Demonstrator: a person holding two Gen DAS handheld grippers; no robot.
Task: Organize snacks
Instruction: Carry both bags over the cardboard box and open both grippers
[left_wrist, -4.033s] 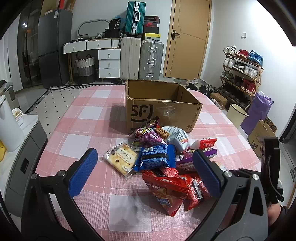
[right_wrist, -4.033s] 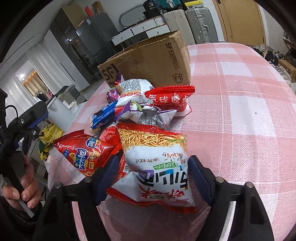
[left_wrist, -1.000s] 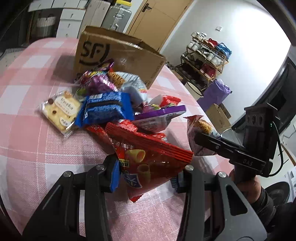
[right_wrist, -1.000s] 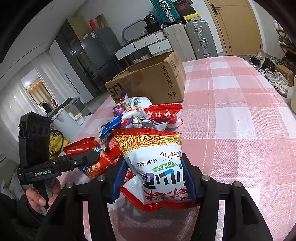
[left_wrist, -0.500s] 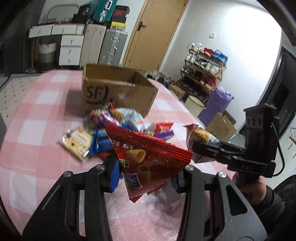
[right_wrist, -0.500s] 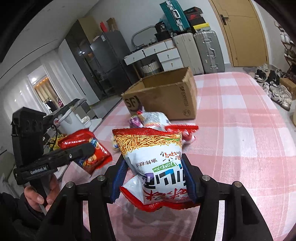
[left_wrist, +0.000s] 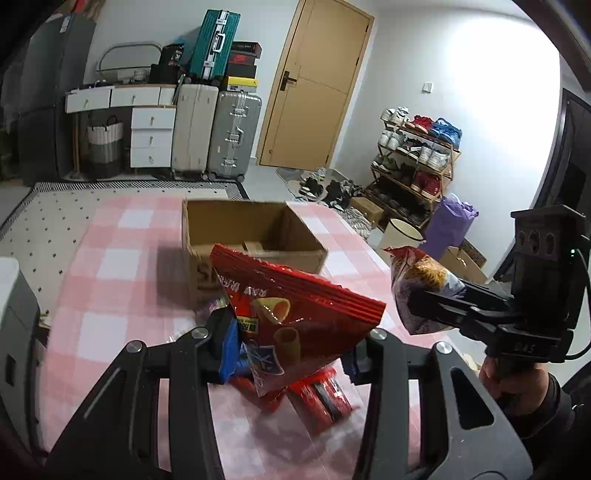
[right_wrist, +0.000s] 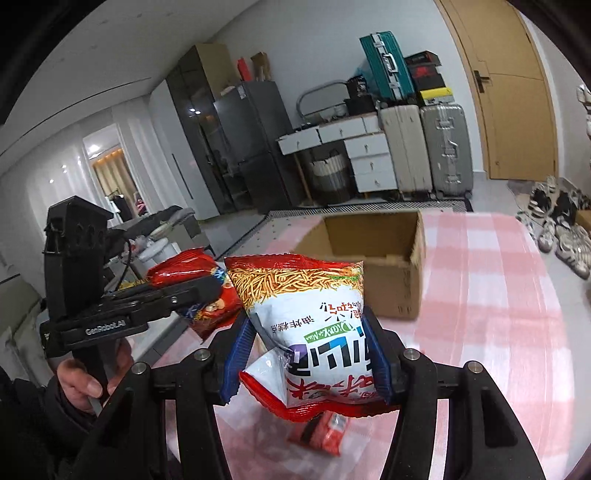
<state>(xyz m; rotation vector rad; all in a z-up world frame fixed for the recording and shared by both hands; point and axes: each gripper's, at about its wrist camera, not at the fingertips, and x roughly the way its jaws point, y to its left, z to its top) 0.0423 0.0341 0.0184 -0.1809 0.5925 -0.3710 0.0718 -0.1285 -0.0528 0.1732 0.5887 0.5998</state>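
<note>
Gripping a red chip bag (left_wrist: 295, 314) and a noodle snack bag (right_wrist: 310, 325), the left gripper (left_wrist: 288, 354) and right gripper (right_wrist: 306, 362) have risen above the counter (right_wrist: 491, 295), nearer the cardboard box (left_wrist: 258, 236).

The left gripper (right_wrist: 207, 291) bears "GenRobot.AI" in pale letters along its black side. The white noodle snack bag (right_wrist: 314, 325) shows "DiaoMian" on a green patch, upside down (its larger Chinese print too). The cardboard box (left_wrist: 255, 236) shows a partly hidden "S" of its logo.
</note>
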